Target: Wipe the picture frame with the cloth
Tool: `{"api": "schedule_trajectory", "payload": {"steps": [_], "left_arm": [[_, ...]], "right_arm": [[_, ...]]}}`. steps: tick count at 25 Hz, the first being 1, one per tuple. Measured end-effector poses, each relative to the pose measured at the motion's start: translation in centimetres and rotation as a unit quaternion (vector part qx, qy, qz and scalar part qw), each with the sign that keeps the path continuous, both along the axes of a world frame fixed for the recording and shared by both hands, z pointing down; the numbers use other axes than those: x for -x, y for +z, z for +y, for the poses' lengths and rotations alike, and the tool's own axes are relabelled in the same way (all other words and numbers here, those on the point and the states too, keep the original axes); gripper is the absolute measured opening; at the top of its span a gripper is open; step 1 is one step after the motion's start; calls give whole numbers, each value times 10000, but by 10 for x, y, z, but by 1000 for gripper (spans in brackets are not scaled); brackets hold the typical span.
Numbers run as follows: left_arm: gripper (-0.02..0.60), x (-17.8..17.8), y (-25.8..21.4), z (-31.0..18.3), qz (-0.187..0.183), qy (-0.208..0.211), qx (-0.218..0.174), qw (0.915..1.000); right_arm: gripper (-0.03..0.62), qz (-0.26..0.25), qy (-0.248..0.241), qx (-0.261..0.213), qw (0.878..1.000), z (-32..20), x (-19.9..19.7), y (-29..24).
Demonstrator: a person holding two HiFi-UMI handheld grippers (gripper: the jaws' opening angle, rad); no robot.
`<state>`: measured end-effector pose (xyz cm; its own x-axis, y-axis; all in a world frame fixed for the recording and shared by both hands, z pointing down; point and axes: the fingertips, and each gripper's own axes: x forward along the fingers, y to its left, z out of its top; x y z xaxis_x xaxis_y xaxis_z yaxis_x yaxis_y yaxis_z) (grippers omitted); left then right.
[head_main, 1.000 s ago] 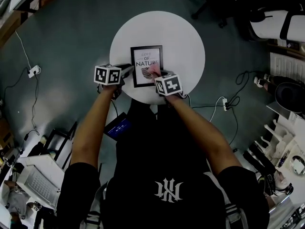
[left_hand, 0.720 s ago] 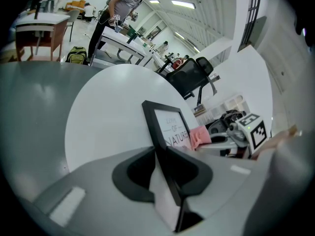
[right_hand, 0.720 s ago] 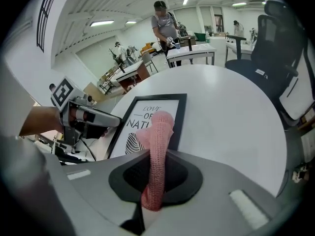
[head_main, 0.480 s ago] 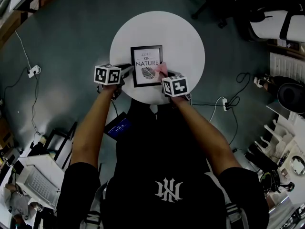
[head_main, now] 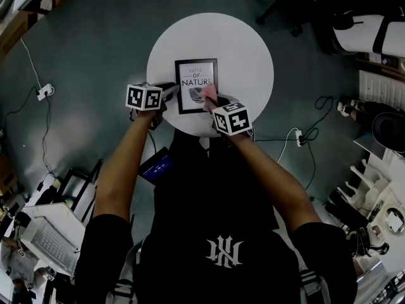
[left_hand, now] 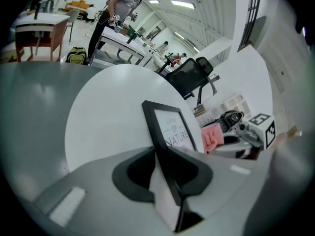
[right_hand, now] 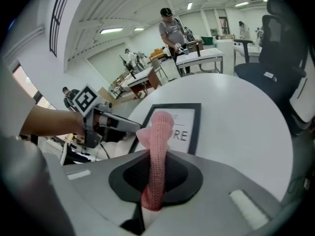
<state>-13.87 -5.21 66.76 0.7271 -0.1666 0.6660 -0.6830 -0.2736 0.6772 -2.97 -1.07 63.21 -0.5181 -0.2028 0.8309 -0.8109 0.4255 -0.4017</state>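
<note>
The black picture frame [head_main: 197, 81] with "NATURE" print lies flat on the round white table [head_main: 240, 49]. My left gripper [head_main: 173, 92] is shut on the frame's lower left edge; in the left gripper view the black frame edge [left_hand: 167, 161] runs between the jaws. My right gripper [head_main: 212, 104] is shut on a pink cloth [head_main: 209, 95], which rests on the frame's lower right part. In the right gripper view the cloth [right_hand: 157, 146] stands up from the jaws in front of the frame [right_hand: 184, 127], with the left gripper [right_hand: 118, 124] on the left.
The table is small, and both grippers work at its near edge [head_main: 190, 132]. Cables and a power strip [head_main: 297, 137] lie on the floor to the right, and a dark office chair [right_hand: 275, 58] stands beyond the table. People stand at desks far behind.
The right gripper carried the pink cloth right across the frame's lower part, then back a little left and nearer to me. The left gripper kept its hold on the frame.
</note>
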Motion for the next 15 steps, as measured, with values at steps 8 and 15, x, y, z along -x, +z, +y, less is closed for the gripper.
{"api": "schedule_trajectory", "payload": {"steps": [8,15], "left_arm": [[72,-1,1,-2,-6,-13,-7,10000],[71,1,2,0,-14,-39,-8,10000]], "right_arm": [[23,-681,-565,475,9949,31,88,14],[23,-534,-673,537,9949,39,106,30]]}}
